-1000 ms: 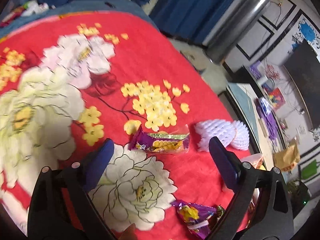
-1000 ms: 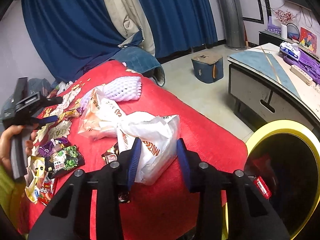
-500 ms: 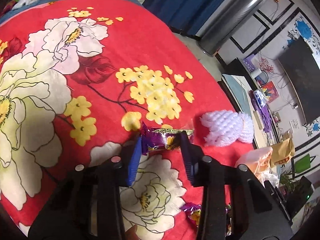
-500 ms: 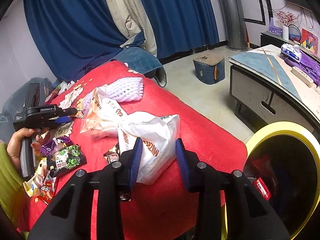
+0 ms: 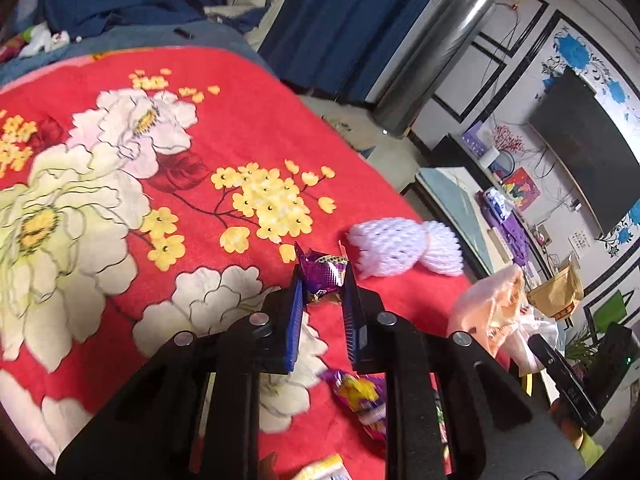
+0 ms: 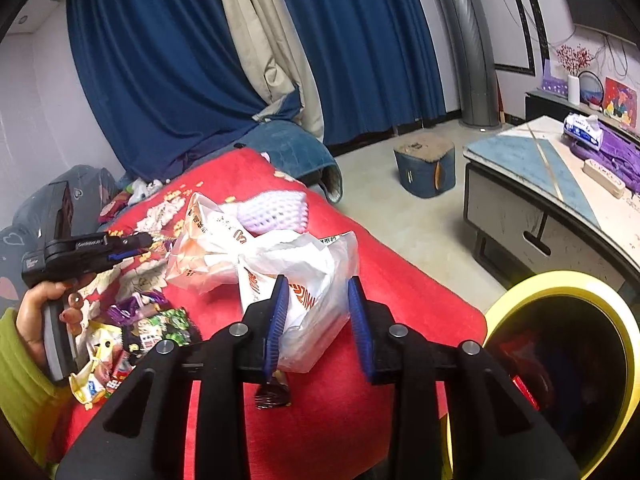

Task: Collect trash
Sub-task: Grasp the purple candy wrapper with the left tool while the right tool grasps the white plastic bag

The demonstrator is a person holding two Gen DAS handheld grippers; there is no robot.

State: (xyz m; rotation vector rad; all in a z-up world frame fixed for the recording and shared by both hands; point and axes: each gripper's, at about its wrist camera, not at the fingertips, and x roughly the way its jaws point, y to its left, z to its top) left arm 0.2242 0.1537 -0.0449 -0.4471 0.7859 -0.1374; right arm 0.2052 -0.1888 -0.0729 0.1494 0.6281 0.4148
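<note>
My left gripper point(image 5: 322, 280) has its jaws closing on a crumpled purple snack wrapper point(image 5: 324, 266), held just above the red flowered blanket point(image 5: 248, 120); its pads press on it. In the right wrist view the left gripper point(image 6: 146, 240) sits in a person's hand at the left. My right gripper point(image 6: 317, 282) has its jaws closing around a white plastic bag point(image 6: 304, 260) with orange print, which fills the gap and touches both pads. A small dark wrapper point(image 6: 272, 396) lies under that bag. A yellow-rimmed bin point(image 6: 520, 292) stands at the right, beside the blanket's edge.
A white foam fruit net point(image 5: 400, 248) and a pale orange bag point(image 6: 208, 248) lie on the blanket. Several snack wrappers point(image 6: 152, 328) are piled at the left, one purple-yellow wrapper point(image 5: 360, 396) under my left gripper. A low table point(image 6: 520, 168) and a blue stool point(image 6: 424, 164) stand on the floor.
The left gripper went from wide open over the flat purple wrapper to closed on it, crumpling and lifting it. The right gripper rose slightly with the white bag between its pads.
</note>
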